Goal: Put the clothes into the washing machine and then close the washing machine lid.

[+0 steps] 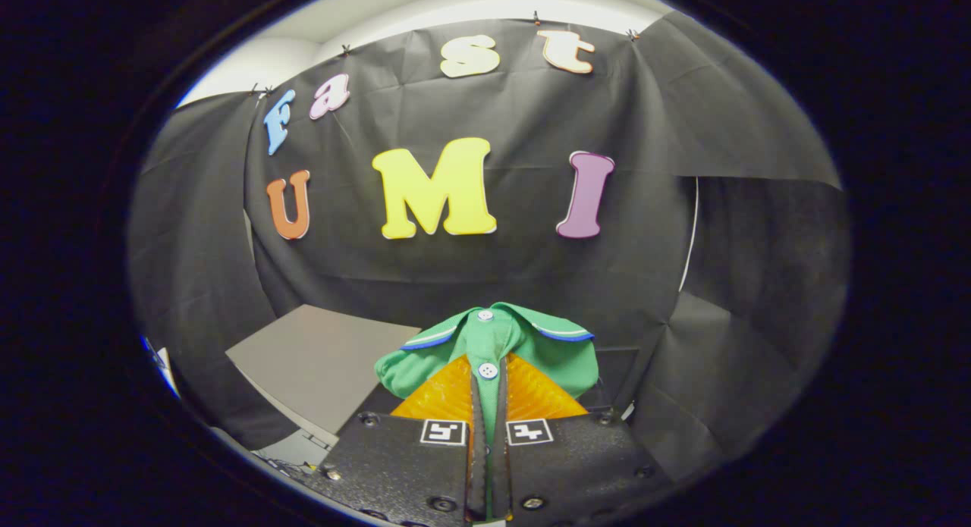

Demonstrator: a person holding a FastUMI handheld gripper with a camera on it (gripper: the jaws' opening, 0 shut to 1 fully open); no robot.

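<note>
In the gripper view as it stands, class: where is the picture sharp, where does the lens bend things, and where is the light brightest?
Gripper view: the green button-up shirt with a blue-edged collar, pinched between the closed gripper, is sharp; the fisheye lens bows the black cloth wall and the flat grey panel outward; the brightest patch is the pale ceiling above; no glare on the shirt.

The hand-held gripper [488, 406] has two broad, flat, dark textured plates side by side, each fastened with round screws at its corners. Each plate carries a small square black-and-white coded marker near its forward inner corner. The fingers [447, 394] are ribbed wedges tapering forward, with narrow toothed inner strips.
</note>
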